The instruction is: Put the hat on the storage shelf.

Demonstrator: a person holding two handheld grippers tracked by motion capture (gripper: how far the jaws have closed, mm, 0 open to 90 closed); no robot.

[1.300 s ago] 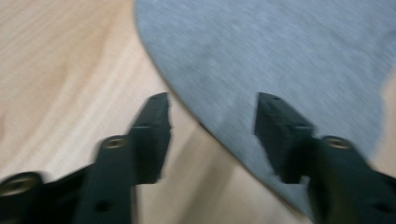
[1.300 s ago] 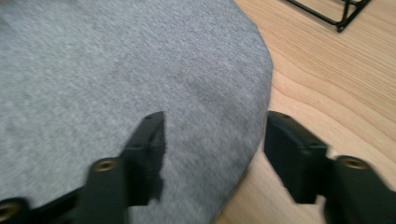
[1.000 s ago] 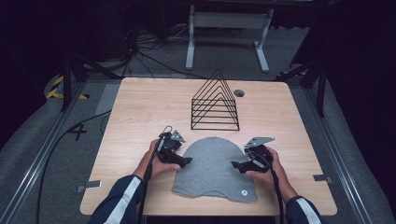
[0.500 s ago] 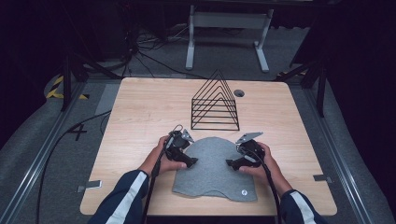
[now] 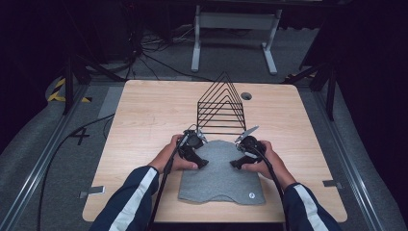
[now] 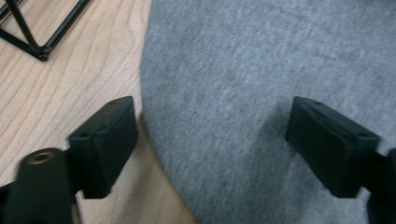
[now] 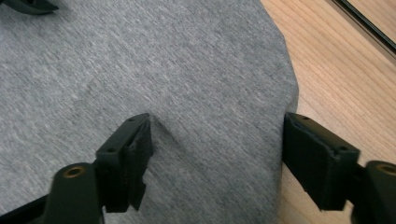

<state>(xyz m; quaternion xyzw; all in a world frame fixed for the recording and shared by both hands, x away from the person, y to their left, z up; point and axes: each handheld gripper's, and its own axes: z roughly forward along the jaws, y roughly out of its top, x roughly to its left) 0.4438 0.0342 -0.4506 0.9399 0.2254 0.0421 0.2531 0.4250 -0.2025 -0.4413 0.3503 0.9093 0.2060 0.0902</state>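
1. Step in hand, as I judge it: both grippers are being set astride the side edges of the grey knit cap [image 5: 221, 171], which lies flat on the wooden table [image 5: 144, 120], to pinch it and gather or fold it. The cap sits between the two grippers, its rounded crown just short of the black wire rack [image 5: 222, 108] beyond them.

2. Left gripper [image 5: 196, 161]: its jaws are spread wide and have just been closing a little. In the left gripper view one jaw is over bare wood just outside the cap's [image 6: 261, 93] curved edge and the other is over the fabric, so the edge lies between them. The pads do not press on it; nothing is held.

3. Right gripper [image 5: 240, 161]: its jaws are also spread and have just been closing. In the right gripper view the inner jaw rests on the cap [image 7: 187, 74], where a small wrinkle rises just beside its tip, and the outer jaw stands at the cap's edge by the wood. It touches the cloth but has no grip.

4. Next move, in my judgement: lower both tips to the table and close further until each pinches its edge, keeping the cloth from sliding out.
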